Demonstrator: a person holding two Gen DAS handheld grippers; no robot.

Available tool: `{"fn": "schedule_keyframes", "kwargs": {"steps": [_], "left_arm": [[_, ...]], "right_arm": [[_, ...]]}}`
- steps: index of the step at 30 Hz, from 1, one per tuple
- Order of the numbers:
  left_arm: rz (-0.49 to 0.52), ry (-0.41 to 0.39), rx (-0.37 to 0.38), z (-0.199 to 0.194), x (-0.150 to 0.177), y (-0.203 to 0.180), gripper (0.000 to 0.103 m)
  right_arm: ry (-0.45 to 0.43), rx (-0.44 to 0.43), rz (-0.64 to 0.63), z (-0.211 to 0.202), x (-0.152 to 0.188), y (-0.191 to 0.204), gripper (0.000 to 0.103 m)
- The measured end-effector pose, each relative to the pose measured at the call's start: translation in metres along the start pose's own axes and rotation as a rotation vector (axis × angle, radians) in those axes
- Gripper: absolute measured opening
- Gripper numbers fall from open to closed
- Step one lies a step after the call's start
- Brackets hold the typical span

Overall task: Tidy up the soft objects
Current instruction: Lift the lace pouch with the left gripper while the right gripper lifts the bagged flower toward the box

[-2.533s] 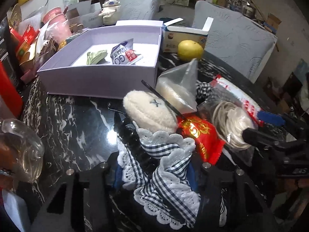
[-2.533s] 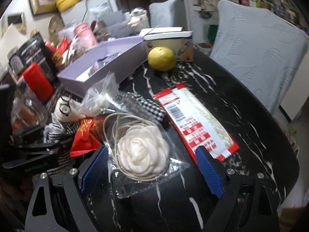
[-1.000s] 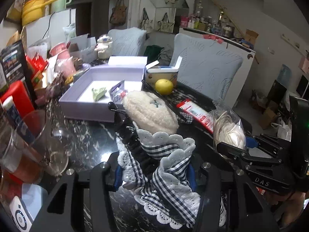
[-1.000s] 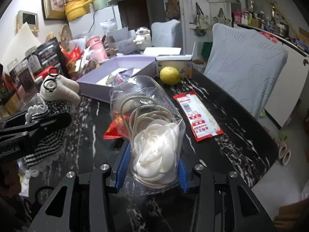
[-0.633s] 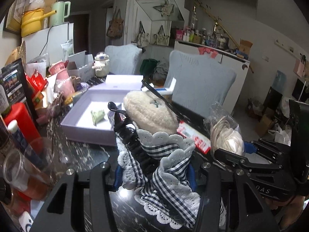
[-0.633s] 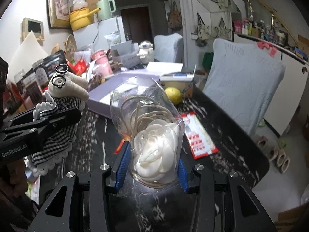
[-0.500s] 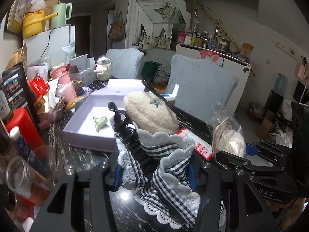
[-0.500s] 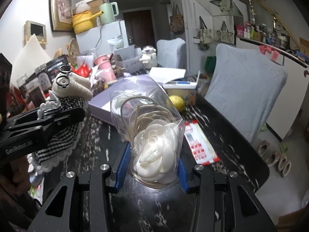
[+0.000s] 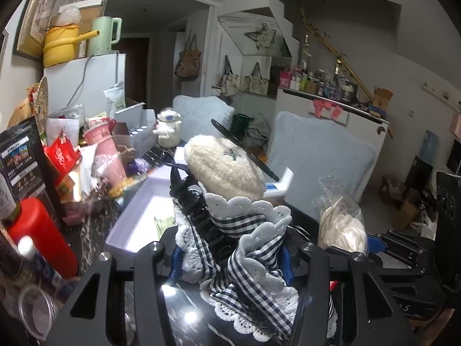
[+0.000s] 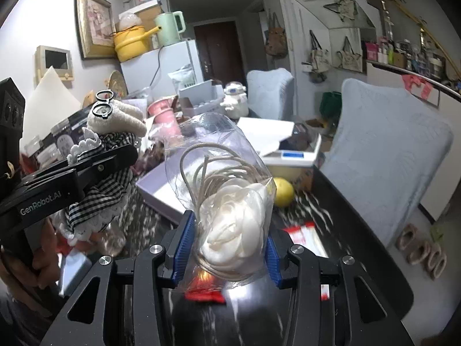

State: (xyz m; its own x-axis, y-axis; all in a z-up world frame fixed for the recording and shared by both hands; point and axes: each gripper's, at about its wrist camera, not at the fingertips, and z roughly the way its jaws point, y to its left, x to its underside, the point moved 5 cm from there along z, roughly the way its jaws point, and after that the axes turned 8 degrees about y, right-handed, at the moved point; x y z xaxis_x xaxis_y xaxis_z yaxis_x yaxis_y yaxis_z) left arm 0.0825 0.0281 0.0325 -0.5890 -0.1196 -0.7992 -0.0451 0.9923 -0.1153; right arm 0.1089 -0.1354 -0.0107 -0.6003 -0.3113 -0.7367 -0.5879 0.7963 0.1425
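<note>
My left gripper is shut on a plush toy with a cream fleece head, black glasses and a gingham lace-trimmed collar, held high above the black marble table. It also shows in the right wrist view. My right gripper is shut on a clear plastic bag holding a white fabric flower with cord, also lifted; the bag shows in the left wrist view. The lavender open box lies below and ahead of both, also in the right wrist view.
A red bottle and a glass stand at the left. Clutter of packets and a pink cup lines the far left. A yellow fruit, a carton and a red packet lie right of the box. Blue chairs stand behind.
Both grippers have risen higher above the table with their objects held, and moved a little toward the lavender box. The right gripper closed on the bagged flower 2.5 s ago.
</note>
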Motion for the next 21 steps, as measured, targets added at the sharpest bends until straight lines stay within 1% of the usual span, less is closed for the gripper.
{"fn": "schedule_keyframes", "kwargs": {"steps": [5, 8, 10, 17, 20, 21], "left_arm": [[-0.034, -0.024, -0.038, 0.012, -0.021, 0.017, 0.05], [-0.046, -0.038, -0.08, 0.019, -0.033, 0.024, 0.05], [-0.062, -0.042, -0.093, 0.026, -0.041, 0.03, 0.05], [-0.099, -0.057, -0.146, 0.048, -0.065, 0.046, 0.05], [-0.12, -0.056, -0.153, 0.058, -0.072, 0.054, 0.05], [-0.125, -0.056, -0.168, 0.062, -0.075, 0.058, 0.05]], "right_arm": [[-0.023, -0.029, -0.029, 0.013, -0.031, 0.005, 0.044], [-0.04, -0.049, -0.048, 0.02, -0.049, 0.01, 0.044], [-0.043, -0.059, -0.062, 0.028, -0.061, 0.014, 0.044], [-0.044, -0.085, -0.093, 0.055, -0.094, 0.018, 0.044], [-0.043, -0.092, -0.085, 0.067, -0.106, 0.014, 0.044], [-0.042, -0.091, -0.082, 0.071, -0.109, 0.013, 0.044]]}}
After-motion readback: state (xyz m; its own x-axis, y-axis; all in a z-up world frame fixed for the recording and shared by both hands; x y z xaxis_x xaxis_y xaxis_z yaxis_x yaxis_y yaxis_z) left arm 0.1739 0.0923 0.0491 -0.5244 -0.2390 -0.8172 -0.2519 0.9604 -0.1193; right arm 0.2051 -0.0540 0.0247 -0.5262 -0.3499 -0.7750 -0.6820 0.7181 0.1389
